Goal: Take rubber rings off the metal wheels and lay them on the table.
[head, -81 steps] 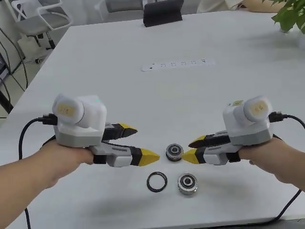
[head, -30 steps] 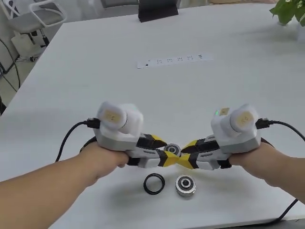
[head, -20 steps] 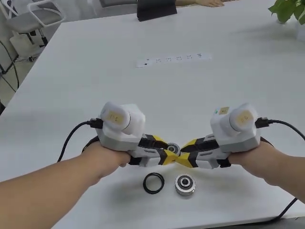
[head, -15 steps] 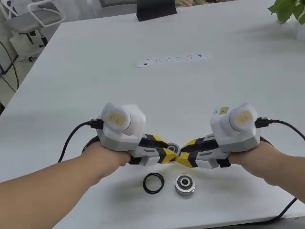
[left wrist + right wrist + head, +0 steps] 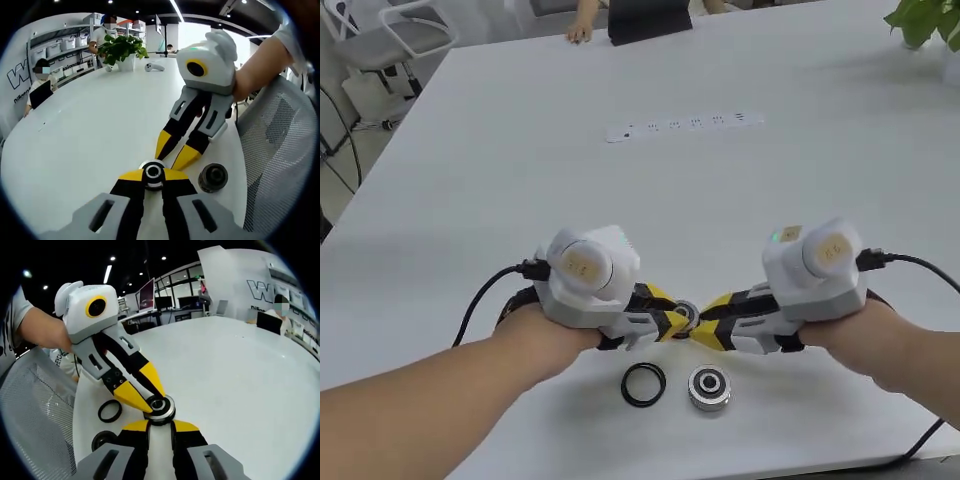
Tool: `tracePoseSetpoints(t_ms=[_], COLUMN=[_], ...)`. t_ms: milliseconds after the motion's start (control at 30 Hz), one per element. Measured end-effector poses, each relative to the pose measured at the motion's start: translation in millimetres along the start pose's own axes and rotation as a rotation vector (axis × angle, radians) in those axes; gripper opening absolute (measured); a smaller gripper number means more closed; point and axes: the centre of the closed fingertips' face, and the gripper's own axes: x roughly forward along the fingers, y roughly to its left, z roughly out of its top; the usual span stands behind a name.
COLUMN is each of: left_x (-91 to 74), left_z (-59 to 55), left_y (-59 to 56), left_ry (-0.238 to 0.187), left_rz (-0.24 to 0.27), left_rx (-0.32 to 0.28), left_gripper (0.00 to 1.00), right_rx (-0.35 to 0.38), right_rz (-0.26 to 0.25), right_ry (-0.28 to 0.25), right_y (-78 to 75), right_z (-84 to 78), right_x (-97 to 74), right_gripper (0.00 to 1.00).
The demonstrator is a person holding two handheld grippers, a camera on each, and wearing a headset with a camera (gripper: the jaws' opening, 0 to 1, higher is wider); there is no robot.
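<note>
In the head view, at lower centre, we see one rubber ring (image 5: 644, 384) lying loose on the table (image 5: 620, 200) beside its bare wheel (image 5: 709, 387). The second wheel (image 5: 684, 312) sits just above them.

In the left gripper view, the left gripper (image 5: 153, 176) is clamped on that wheel at bottom centre.

In the right gripper view, the right gripper (image 5: 161, 426) meets the wheel at bottom centre, but we cannot tell its grip.

We judge the task half done.

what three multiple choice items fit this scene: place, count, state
1. Where is the loose rubber ring? A) on the table beside the free wheel B) at the far edge C) gripped in tongs
2. How many metal wheels? A) one B) two C) four
3. How does the ring lie? A) flat B) on edge C) folded
A, it sits just left of that wheel in the head view; B, one free, one held wheel between left gripper and right gripper tongs; A, its full circle rests on the table.
</note>
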Motion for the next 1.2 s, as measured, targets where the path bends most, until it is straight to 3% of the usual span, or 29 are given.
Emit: tracePoseSetpoints(t_ms=[133,200,333,600,667,833,1200], left_x=[0.0,-0.3,-0.1,0.1,0.1,-0.1,1.7], left_z=[-0.1,0.0,0.1,-0.2,-0.2,0.1,0.2], left_y=[-0.1,0.0,-0.4,0.1,0.0,-0.2,-0.4], left_ry=[0.000,-0.004,-0.009,-0.008,-0.007,-0.016,-0.010], left_rz=[0.007,0.010,0.013,0.020,0.022,0.034,0.038], left_rx=[-0.003,-0.007,-0.009,-0.013,-0.013,-0.019,-0.024], left_gripper=[0.07,0.07,0.07,0.07,0.07,0.07,0.07], right_rx=[-0.018,-0.037,-0.020,0.101,0.194,0.290,0.364], right_rz=[-0.012,-0.022,-0.026,-0.027,-0.027,-0.013,0.000], right_ry=[0.010,0.016,0.020,0.000,-0.016,-0.038,-0.080], right_y=[-0.3,-0.8,-3.0,-5.0,-6.9,-7.4,-7.2], right_z=[-0.1,-0.8,-2.0,-2.8,-3.1,-3.4,-0.1], right_x=[-0.3,-2.1,-2.3,-3.4,-3.6,-6.3,-11.7], right_gripper=[0.11,0.01,0.00,0.00,0.00,0.00,0.00])
